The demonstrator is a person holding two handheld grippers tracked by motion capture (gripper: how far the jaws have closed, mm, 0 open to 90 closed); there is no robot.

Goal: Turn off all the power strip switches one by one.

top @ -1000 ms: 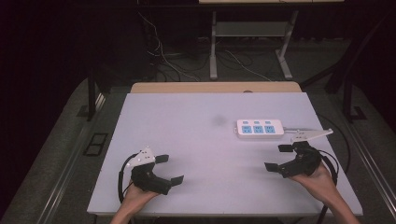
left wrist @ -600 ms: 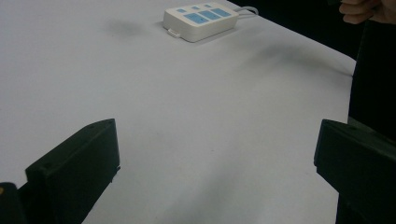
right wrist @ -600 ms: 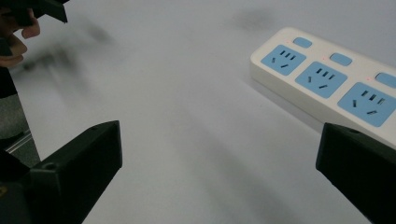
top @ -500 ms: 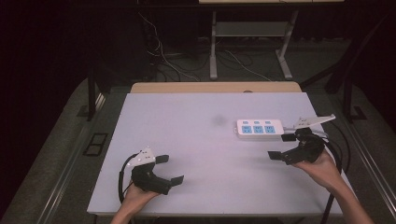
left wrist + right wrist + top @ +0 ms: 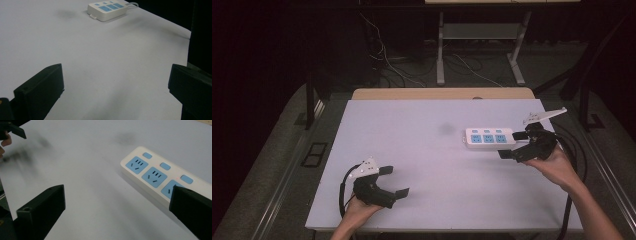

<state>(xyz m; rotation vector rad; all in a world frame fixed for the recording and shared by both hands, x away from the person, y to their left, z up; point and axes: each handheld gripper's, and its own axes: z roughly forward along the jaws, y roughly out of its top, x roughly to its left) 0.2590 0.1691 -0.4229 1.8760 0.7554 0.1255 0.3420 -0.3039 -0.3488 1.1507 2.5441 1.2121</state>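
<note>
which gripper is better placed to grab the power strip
Right, probably. The right gripper hangs open at the power strip's near end, one jaw already over it in the right gripper view. The left gripper sits open far across the table.

Power strip (image 5: 160, 176): smooth white plastic casing, slight sheen, with matt light-blue socket faces and buttons. Table (image 5: 422, 150): smooth matt pale top, with a wood-look strip along its far edge. Gripper jaws: matt black plastic.

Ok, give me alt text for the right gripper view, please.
A white plastic power strip with three blue sockets lies on the pale table, beside the right gripper's open black tongs, its near end behind the right-hand jaw.
</note>
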